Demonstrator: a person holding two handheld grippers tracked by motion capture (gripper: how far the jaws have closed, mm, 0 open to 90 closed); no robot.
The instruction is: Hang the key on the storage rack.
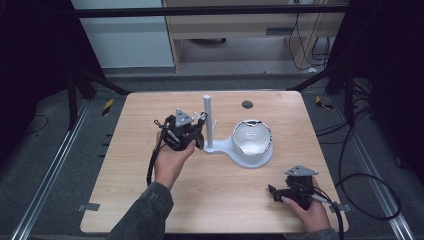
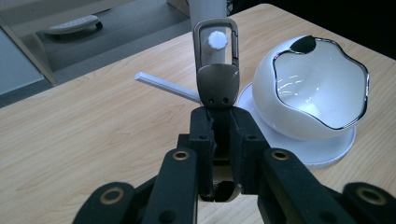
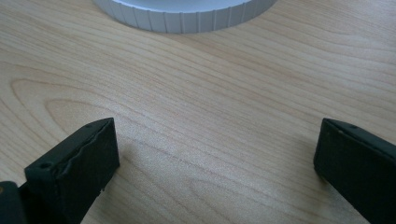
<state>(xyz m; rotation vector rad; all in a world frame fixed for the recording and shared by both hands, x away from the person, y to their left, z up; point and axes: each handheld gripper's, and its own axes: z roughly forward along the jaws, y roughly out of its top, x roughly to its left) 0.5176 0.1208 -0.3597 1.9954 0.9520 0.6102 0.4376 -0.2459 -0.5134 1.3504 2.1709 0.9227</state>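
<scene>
Left tongs (image 2: 218,135): clamped on the solid lower end of a metal clip (image 2: 216,65), so the open loop at its far end stays free to go over something
Clip: held upright in the left gripper view, loop uppermost, with the white round tip of a peg (image 2: 217,40) showing through the loop; it looks lined up for hanging, though I cannot tell whether the loop is already over the peg or only in front of it
Stand (image 1: 208,120): a white post on a flat base, with thin pegs sticking out sideways; in the high view the left tongs (image 1: 199,131) sit just beside the post
Right tongs (image 3: 215,154): spread wide apart and holding nothing, low over the worktop (image 3: 196,93) at its near right corner, likely parked out of the way
Nearby: a white bowl (image 2: 317,88) with a wavy silver rim sits on the stand's round base, just right of the post
In the way: another peg (image 2: 166,86) juts out below the clip; the bowl crowds the right side
</scene>
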